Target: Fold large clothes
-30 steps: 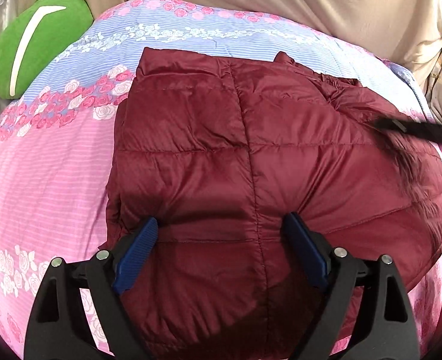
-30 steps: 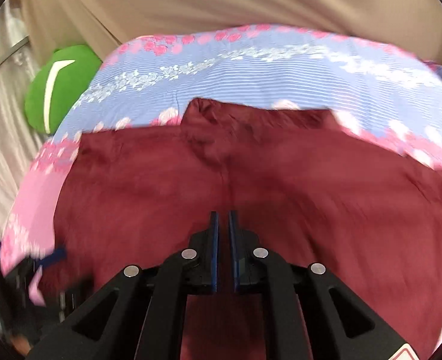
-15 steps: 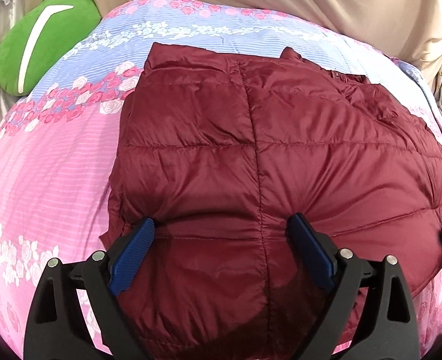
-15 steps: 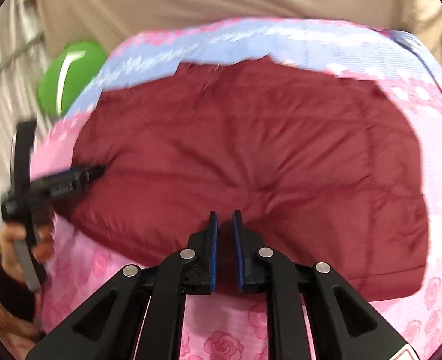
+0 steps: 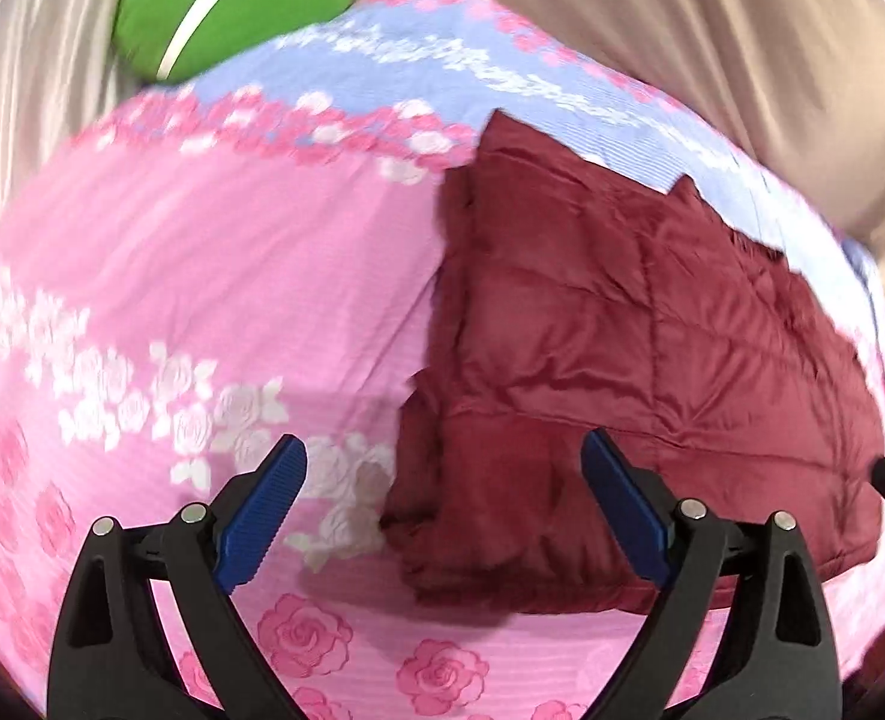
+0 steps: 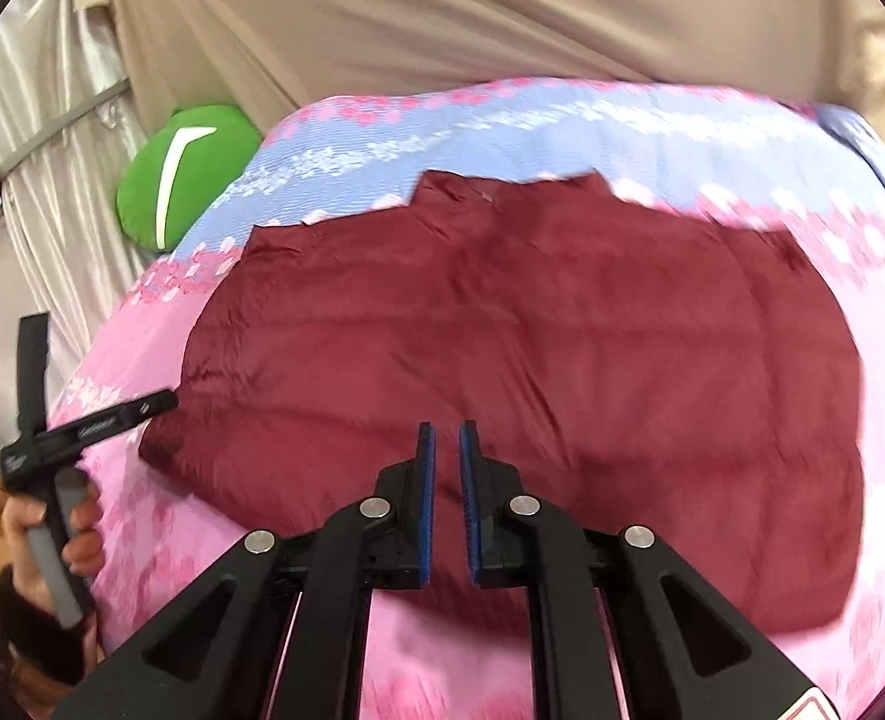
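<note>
Folded jacket lies flat mid-bed, on the pink floral bedspread, both tools clear.
Left hand-held gripper spread over its near-left corner; right hand-held gripper almost pressed together, empty, likely inspecting.

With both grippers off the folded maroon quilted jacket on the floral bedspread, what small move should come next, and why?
Probably bring the open left gripper right, onto the maroon quilted jacket's near-left corner, to begin another fold. Its jaws gape half over the pink floral bedspread, gripping nothing. The right gripper is nearly shut and empty above the jacket's near edge.
</note>
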